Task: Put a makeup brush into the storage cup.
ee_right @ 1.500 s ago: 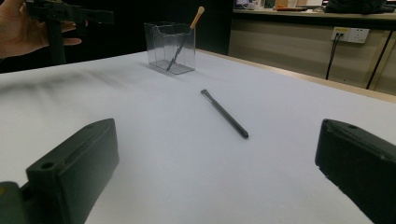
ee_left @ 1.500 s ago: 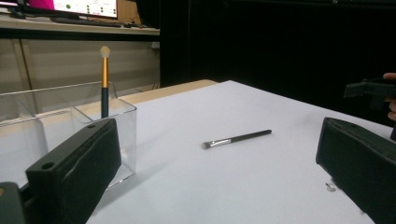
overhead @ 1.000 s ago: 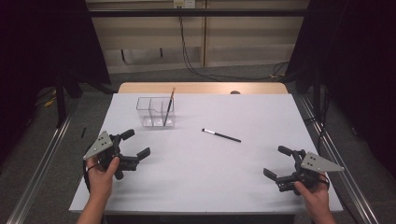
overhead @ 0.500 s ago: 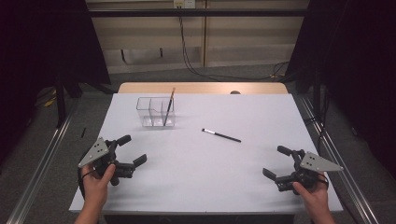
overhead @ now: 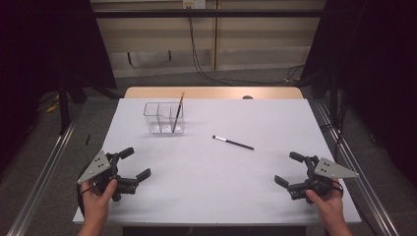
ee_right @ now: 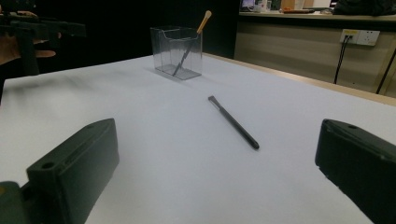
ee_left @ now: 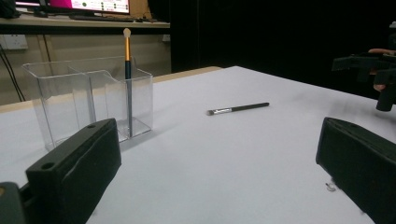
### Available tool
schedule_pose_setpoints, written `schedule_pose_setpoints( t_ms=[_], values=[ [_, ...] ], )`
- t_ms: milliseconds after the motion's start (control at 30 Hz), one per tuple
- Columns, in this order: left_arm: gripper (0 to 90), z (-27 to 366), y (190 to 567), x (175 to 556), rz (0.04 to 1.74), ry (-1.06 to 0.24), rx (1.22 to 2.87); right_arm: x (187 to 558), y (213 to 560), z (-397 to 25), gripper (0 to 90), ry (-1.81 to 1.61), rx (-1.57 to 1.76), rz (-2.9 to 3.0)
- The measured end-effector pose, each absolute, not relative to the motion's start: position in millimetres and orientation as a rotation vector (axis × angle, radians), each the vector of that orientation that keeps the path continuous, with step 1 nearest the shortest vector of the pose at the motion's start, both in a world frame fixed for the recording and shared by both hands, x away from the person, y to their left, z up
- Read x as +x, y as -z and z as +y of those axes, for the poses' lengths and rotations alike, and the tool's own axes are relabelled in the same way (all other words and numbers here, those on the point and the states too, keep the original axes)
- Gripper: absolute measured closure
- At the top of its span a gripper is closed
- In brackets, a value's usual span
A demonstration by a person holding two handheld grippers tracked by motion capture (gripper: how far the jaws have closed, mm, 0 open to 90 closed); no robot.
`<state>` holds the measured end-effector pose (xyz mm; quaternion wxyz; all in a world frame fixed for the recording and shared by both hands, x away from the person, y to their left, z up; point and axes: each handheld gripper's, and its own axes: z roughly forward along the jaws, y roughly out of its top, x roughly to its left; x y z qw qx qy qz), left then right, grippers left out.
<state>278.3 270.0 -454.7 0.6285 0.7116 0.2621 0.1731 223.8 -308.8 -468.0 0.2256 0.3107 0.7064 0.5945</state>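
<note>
the left gripper (overhead: pixel 132 168) sits low over the near left corner of the white table (overhead: pixel 206 196), held in the person's left hand (overhead: pixel 98 199), its two black jaws spread wide with nothing between them; in the left gripper view the same jaws rise at the bottom corners with bare table between. the right gripper (overhead: pixel 290 171) rests at the near right of the table in the right hand (overhead: pixel 324 201), and its jaws too stand wide apart and empty, with open tabletop between them in the right gripper view. the black brush (overhead: pixel 233 142) lies flat on the table, a little right of the middle and well apart from both grippers; its pale silver end points left and far, its dark handle right and near. in the left gripper view the black brush (ee_left: pixel 238 108) lies across the middle distance, and in the right gripper view the black brush (ee_right: pixel 232 122) runs away from the camera between the jaws but farther off. on the far left part of the table stands the clear holder (overhead: pixel 163 118), a see-through box with compartments, upright. a second brush (overhead: pixel 177 112) with an orange-gold upper shaft and a pale tip leans in its right compartment, tip up above the rim. the black brush lies to the right of the holder and nearer, not touching it.
</note>
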Motion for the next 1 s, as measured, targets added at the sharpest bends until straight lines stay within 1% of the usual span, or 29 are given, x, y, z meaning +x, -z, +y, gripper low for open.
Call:
schedule_pose_setpoints(
  t_ms=[300, 600, 1000],
  values=[
    [0.0, 275.7, 456.6, 276.5, 0.612, -0.404, 1.624, 228.5, 465.5, -307.1, 0.0, -1.625, 0.868, 1.944],
    [0.0, 270.8, 457.7, 274.8, 0.606, -0.408, 1.646, 232.4, 463.1, -303.5, 0.0, -1.628, 0.853, 1.945],
    [0.0, 269.6, 458.0, 278.5, 0.607, -0.407, 1.636, 235.4, 463.8, -299.1, 0.0, -1.631, 0.867, 1.955]
  ],
)
